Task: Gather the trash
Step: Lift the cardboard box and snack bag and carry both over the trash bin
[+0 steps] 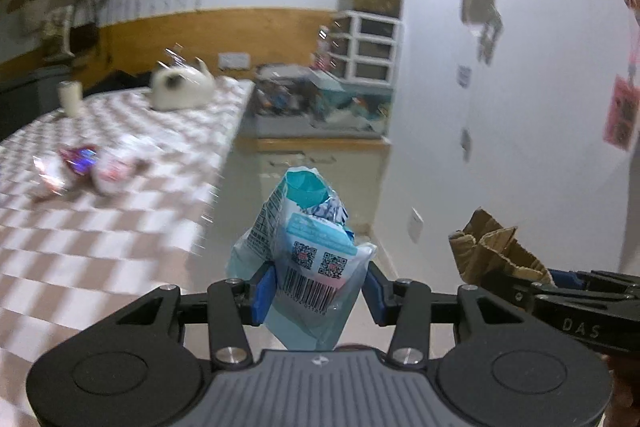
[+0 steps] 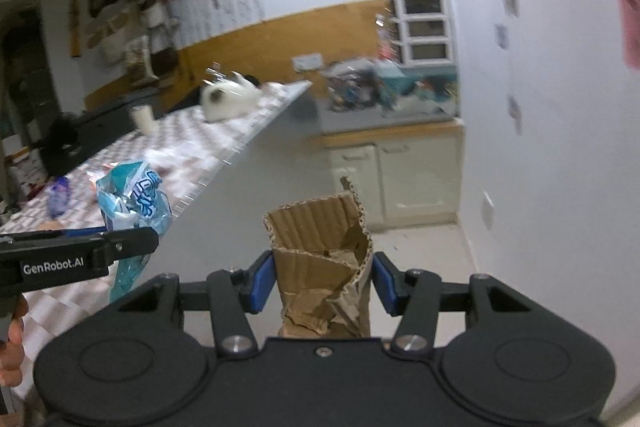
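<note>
My left gripper [image 1: 318, 287] is shut on a light blue snack wrapper [image 1: 308, 247] with a barcode and QR codes, held in the air off the table's right edge. The wrapper also shows in the right wrist view [image 2: 134, 205]. My right gripper [image 2: 323, 281] is shut on a torn piece of brown corrugated cardboard [image 2: 324, 259], held upright over the floor. The cardboard also shows at the right of the left wrist view [image 1: 490, 247]. More wrappers [image 1: 80, 167] lie on the checkered table [image 1: 100, 247].
A white cup [image 1: 71, 98] and a white plush toy [image 1: 182, 87] sit at the table's far end. A cluttered low cabinet [image 1: 320, 111] and white drawers [image 1: 370, 47] stand at the back. A white wall [image 1: 520, 127] is at the right.
</note>
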A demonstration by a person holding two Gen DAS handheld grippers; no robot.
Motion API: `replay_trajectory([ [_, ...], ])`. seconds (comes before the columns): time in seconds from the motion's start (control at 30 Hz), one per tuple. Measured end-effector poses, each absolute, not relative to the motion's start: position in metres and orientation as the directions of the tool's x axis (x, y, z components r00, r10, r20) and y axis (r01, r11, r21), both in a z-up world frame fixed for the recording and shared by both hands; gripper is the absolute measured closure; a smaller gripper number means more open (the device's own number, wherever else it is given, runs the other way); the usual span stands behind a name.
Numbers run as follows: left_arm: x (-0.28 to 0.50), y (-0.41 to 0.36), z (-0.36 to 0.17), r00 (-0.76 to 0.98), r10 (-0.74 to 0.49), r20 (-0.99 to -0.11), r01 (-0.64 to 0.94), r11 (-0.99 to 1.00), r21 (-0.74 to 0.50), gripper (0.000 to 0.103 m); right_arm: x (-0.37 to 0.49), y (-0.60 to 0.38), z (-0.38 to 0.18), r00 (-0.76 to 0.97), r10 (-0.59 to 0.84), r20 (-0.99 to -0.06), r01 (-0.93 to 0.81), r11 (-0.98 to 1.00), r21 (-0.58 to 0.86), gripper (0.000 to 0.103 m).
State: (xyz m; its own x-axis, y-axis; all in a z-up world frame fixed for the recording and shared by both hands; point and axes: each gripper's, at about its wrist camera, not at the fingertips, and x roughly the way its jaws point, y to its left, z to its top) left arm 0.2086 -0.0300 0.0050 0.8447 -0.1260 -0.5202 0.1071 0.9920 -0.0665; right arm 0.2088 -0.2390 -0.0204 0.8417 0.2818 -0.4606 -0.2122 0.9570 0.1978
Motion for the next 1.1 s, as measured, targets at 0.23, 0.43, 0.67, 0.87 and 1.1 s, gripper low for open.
replay_trajectory([
  [0.23,0.235,-0.074,-0.043,0.773,-0.198,-0.603,0.177,0.980,-0.095,0.056,0.218,-0.279,-0.071,0.808,0.214,-0.549,-0.105,0.969,0.222,0.050],
  [0.43,0.260,-0.092,-0.089,0.710,-0.219,-0.670,0.190,0.975,-0.118,0.056,0.231,-0.301,-0.116,0.765,0.179,-0.619,-0.033,0.970,0.240,0.050],
  [0.67,0.294,-0.093,-0.158,0.641,-0.216,-0.736,0.170,0.976,-0.138,0.056,0.255,-0.306,-0.170,0.706,0.196,-0.681,0.013,0.957,0.290,0.050],
  [0.87,0.326,-0.087,-0.223,0.572,-0.199,-0.796,0.123,0.980,-0.157,0.056,0.286,-0.298,-0.227,0.634,0.209,-0.745,0.074,0.942,0.327,0.050],
  [1.1,0.362,-0.070,-0.290,0.502,-0.179,-0.846,0.045,0.982,-0.182,0.056,0.332,-0.285,-0.299,0.525,0.241,-0.816,0.170,0.910,0.378,0.050],
])
